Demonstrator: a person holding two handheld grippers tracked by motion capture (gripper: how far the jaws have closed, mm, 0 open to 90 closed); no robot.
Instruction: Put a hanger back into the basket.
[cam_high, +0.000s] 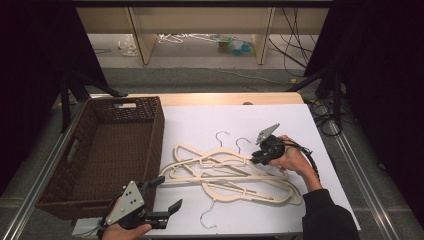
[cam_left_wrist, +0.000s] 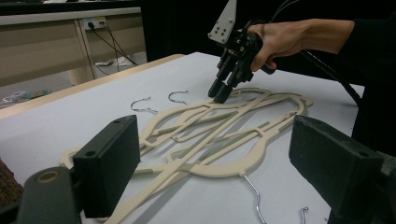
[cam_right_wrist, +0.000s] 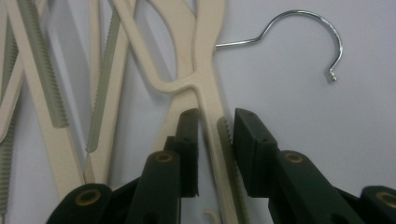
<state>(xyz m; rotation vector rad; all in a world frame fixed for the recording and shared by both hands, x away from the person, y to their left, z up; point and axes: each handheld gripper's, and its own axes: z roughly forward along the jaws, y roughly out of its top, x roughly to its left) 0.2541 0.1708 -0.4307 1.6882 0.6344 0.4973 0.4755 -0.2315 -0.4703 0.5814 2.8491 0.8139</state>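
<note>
Cream hangers (cam_high: 230, 175) lie in a tangled pile on the white table (cam_high: 310, 125), middle to near side, just right of the brown wicker basket (cam_high: 150, 145). Three metal hooks (cam_high: 221, 136) count, two pointing far, one pointing near, so probably three hangers, though the overlapping arms make the count unsure. The right gripper (cam_high: 256, 159) is down at the far right part of the pile; in the right gripper view its jaws straddle one hanger's arm (cam_right_wrist: 212, 126) just below the neck, parted, with a gap on each side, so not clamped yet. That hanger's hook (cam_right_wrist: 303, 35) lies flat on the table past the jaws. The left gripper (cam_high: 169, 196) hovers at the near edge, between basket and pile, jaws wide apart and holding nothing.

Progress, as a judgement: early. The basket interior looks bare, no hanger is inside, all hangers are still on the table; the first grasp is about to close. Left to do: clamp, lift free of the tangle, move to the basket, repeat for the rest.

Hard to see: the basket's near inner corner is hidden behind its wall and the left gripper. Which hanger lies on top is unclear. The person's right sleeve (cam_high: 325, 215) covers a bit of table at near right
</note>
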